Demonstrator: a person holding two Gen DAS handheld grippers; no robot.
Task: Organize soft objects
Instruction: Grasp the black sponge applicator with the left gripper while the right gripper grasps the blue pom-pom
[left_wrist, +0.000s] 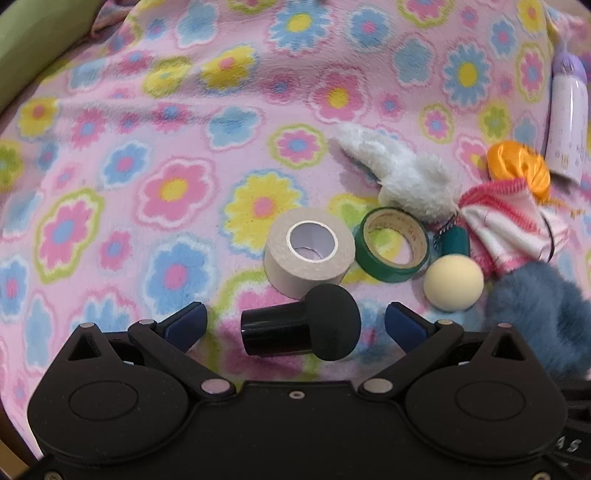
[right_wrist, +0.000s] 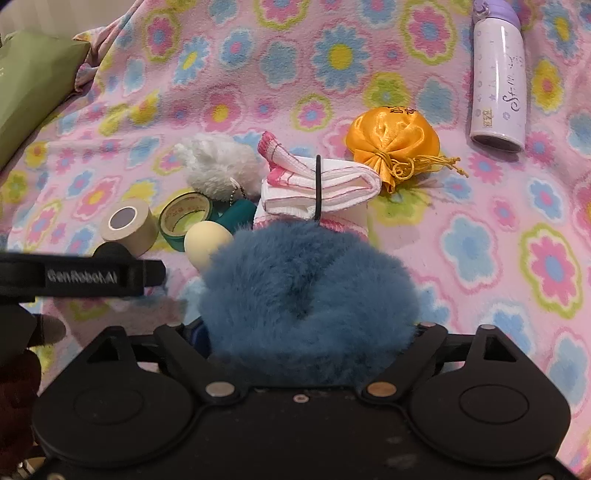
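My left gripper (left_wrist: 295, 325) is open, its blue fingertips on either side of a black mushroom-shaped sponge (left_wrist: 301, 328) that lies on the flowered blanket (left_wrist: 147, 147). My right gripper (right_wrist: 306, 332) is shut on a fluffy blue scrunchie (right_wrist: 306, 291), which hides the fingertips; it also shows in the left wrist view (left_wrist: 539, 314). Nearby lie a cream sponge ball (left_wrist: 453, 283), a white plush toy (left_wrist: 402, 173), a pink-and-white folded cloth (right_wrist: 317, 184) tied with a black band, and an orange satin pouch (right_wrist: 393, 142).
A beige tape roll (left_wrist: 308, 251) and a green tape roll (left_wrist: 391, 247) lie just beyond the black sponge. A white and purple bottle (right_wrist: 498, 77) lies at the far right. A green cushion (right_wrist: 29, 81) borders the blanket at the left.
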